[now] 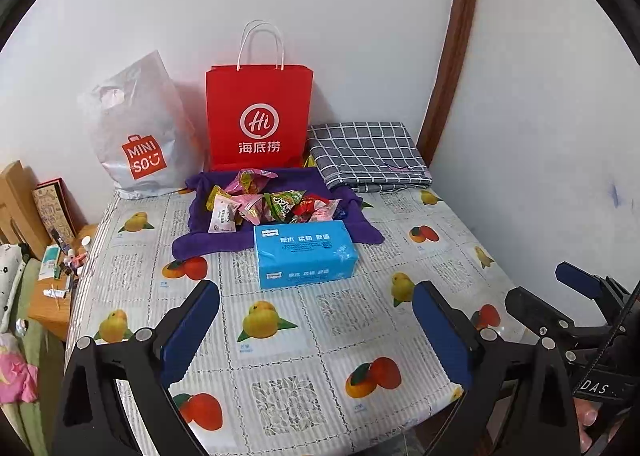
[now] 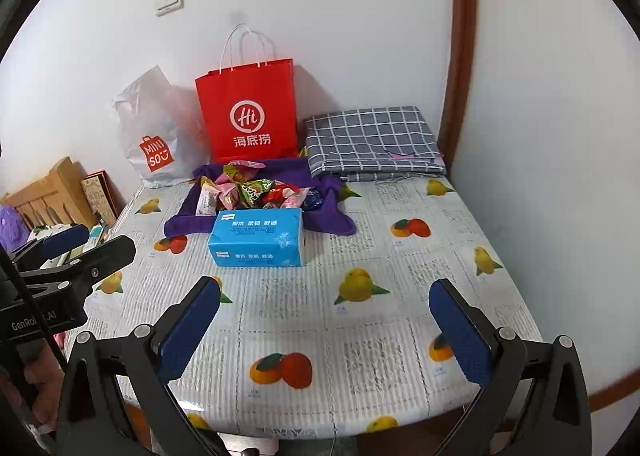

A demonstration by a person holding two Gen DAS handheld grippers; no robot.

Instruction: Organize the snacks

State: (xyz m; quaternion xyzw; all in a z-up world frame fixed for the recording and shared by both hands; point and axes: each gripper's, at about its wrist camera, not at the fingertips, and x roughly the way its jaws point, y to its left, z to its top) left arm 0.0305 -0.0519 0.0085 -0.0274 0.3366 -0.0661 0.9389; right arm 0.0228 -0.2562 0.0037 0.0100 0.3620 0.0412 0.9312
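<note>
Snacks (image 1: 264,202) lie heaped on the purple cloth (image 1: 200,244), far across the worktop (image 1: 304,336). We hold both claws, left (image 1: 316,330) and right (image 2: 324,328), spread and empty; sorted or unsorted is undecidable.

snacks (image 1: 264,200) partly hidden behind tissue box (image 1: 305,254)

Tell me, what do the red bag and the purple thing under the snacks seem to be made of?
The red bag looks like stiff matte paper: it stands upright with sharp creases and thin twisted cord handles. The purple cloth under the snacks seems a soft, fuzzy towel fabric, probably microfibre or terry: it drapes in rounded folds without shine.
</note>
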